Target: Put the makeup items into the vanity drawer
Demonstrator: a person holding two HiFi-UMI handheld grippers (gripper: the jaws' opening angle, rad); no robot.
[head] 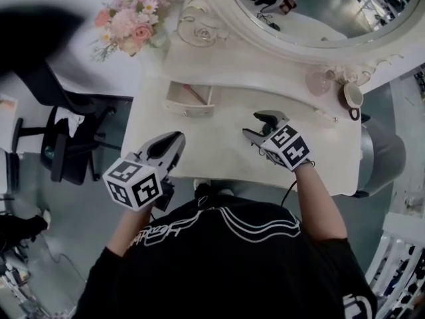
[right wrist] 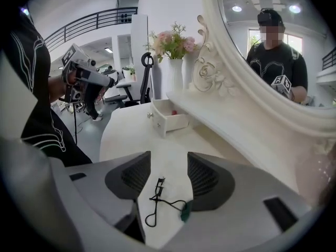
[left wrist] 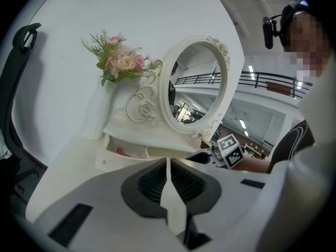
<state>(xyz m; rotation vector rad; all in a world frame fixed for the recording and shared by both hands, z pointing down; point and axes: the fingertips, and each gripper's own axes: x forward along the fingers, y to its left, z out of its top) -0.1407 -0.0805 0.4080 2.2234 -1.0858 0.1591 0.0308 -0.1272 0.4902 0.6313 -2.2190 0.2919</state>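
While the right claw (right wrist: 168, 167) is hovering with jaws apart over the eyelash curler (right wrist: 156, 206) lying on the bench (right wrist: 123, 135), the left claw (left wrist: 168, 167) is hanging closed, empty. I am judging the curler light, stiff, slippery; gripping its hinge seems safest.

a white wall (left wrist: 58, 77) stands behind the white vanity table (head: 199, 155) and its oval mirror (head: 312, 18); pink flowers (head: 129, 22) sit at one end; a black office chair (head: 63, 145) stands on the grey floor (head: 86, 211); a railed balcony (right wrist: 89, 22) and ceiling strip lights (left wrist: 251, 70) show beyond
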